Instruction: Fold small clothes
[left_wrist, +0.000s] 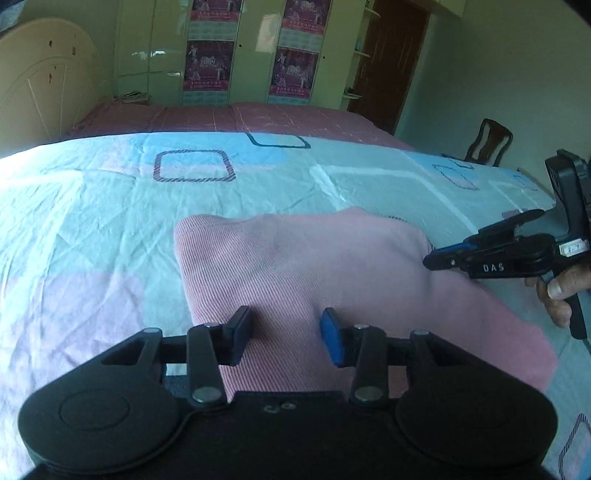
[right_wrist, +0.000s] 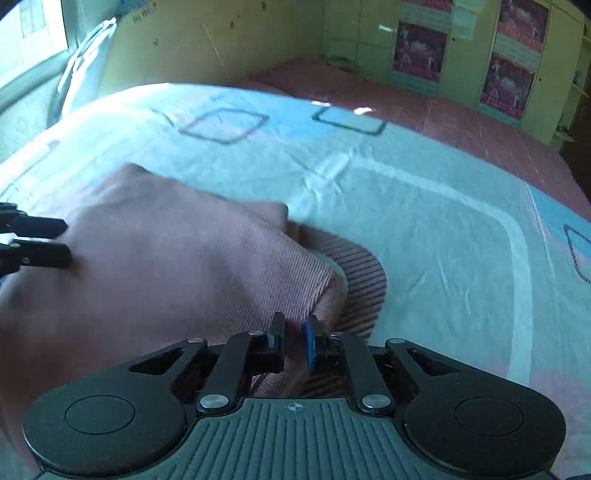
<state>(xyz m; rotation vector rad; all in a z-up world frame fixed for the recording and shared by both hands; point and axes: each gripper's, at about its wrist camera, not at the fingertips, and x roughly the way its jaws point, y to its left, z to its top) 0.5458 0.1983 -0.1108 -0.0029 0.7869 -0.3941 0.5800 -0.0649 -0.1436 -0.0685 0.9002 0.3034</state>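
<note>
A pink ribbed garment (left_wrist: 332, 273) lies folded on the bed; it also shows in the right wrist view (right_wrist: 166, 266). My left gripper (left_wrist: 284, 332) is open, its fingers resting on the garment's near part, cloth between them but not pinched. My right gripper (right_wrist: 295, 339) is nearly shut, with a fold of the garment's edge between its fingers. It shows in the left wrist view (left_wrist: 439, 260) at the garment's right edge, held by a hand. The left gripper's fingertips (right_wrist: 55, 240) show at the left of the right wrist view, on the cloth.
The bed sheet (left_wrist: 110, 221) is light blue with pink patches and square patterns. A pink bedspread (left_wrist: 258, 118) lies beyond, then a green wardrobe (left_wrist: 221, 51) with posters. A headboard (left_wrist: 40, 85) stands at left. A wooden chair (left_wrist: 487, 142) stands at right.
</note>
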